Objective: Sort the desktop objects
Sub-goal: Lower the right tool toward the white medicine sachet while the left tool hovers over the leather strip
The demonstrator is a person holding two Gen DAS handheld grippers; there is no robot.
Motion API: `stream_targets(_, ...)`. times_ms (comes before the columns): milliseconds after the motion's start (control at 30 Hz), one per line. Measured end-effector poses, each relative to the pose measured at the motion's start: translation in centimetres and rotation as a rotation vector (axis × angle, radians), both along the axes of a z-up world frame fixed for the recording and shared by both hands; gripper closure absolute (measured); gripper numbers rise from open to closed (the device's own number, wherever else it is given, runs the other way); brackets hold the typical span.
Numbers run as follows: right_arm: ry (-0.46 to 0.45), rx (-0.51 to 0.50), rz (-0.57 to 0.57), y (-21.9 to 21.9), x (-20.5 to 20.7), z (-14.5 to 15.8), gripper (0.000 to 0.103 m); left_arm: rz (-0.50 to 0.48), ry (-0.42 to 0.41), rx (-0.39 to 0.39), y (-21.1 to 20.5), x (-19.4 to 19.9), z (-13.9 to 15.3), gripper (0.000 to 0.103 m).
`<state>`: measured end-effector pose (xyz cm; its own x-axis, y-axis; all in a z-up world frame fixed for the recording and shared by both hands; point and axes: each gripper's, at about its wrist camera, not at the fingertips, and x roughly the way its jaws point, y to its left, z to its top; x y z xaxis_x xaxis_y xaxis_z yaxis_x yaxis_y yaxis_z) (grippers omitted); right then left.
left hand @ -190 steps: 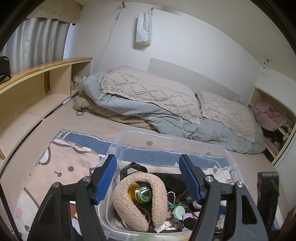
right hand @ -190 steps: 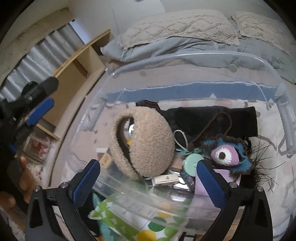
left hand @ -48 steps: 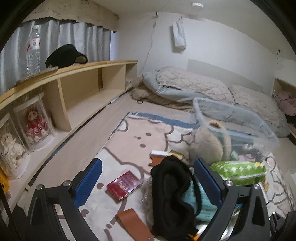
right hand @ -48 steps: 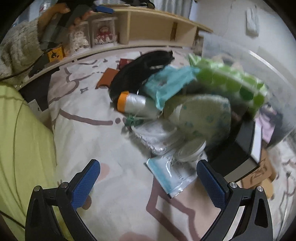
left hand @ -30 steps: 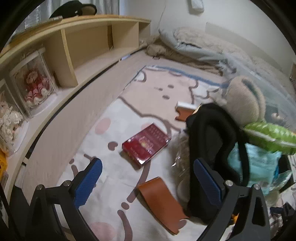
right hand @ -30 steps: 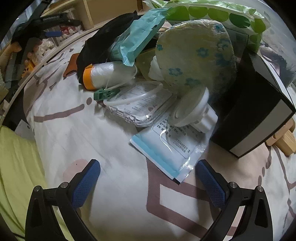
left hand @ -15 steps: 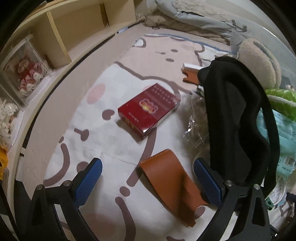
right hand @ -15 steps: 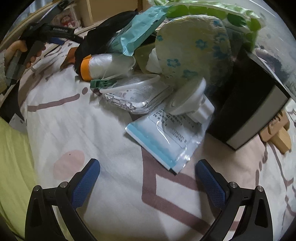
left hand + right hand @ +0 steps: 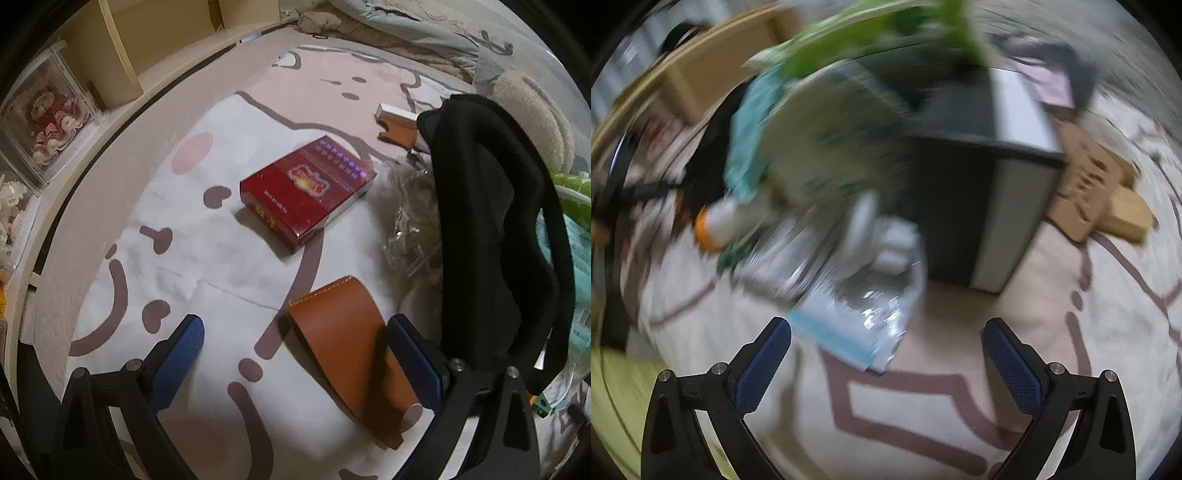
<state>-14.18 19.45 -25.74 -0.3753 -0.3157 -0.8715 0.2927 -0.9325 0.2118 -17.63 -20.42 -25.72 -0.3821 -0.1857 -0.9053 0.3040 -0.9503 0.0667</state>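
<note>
While the right tool (image 9: 886, 354) is blurred yet seen wide and empty, the brown leather strap (image 9: 351, 347) is framed lengthwise between the left tool's (image 9: 295, 354) wide fingers, nearest it.

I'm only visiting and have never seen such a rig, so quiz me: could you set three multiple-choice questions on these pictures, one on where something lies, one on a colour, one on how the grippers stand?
1. Where does the red box lie?
A. on the patterned mat, beyond the brown leather piece
B. on the wooden shelf
C. between the fingers of the left gripper

2. What colour are the pads on the gripper fingers?
A. green
B. blue
C. orange

3. How do the left gripper and right gripper stand?
A. both shut on something
B. one open, one shut
C. both open, holding nothing

Answers:
1 A: the box rests flat on the mat, farther from the camera than the leather piece.
2 B: both wrist views show blue textured pads.
3 C: in each view the fingers are spread wide with nothing gripped between them.
</note>
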Motion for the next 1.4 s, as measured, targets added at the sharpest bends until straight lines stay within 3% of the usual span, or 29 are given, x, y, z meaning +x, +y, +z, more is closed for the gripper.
stream_targets(200,-0.023,-0.002,-0.153,1.9,-1.7,-0.6,0.000,0.002,-0.021,0.020,-0.5,-0.1,-1.0,0.003)
stream_targets(400,0.005,0.042,-0.115,0.0,-2.4,-0.8,0.000,-0.015,-0.021,0.025,-0.6,-0.1,-1.3,0.003)
stream_targets(733,0.031,0.100,-0.163,-0.9,-4.1,-1.5,0.000,-0.049,-0.014,0.022,-0.6,0.0,-1.7,0.002)
stream_targets(1033,0.067,0.170,-0.067,-0.6,-4.1,-2.0,0.000,-0.061,-0.020,0.016,-0.4,0.2,-1.8,0.001)
stream_targets(1400,0.060,0.191,-0.005,3.4,-2.3,-1.7,0.000,-0.032,-0.054,-0.007,0.1,0.1,-1.7,0.001)
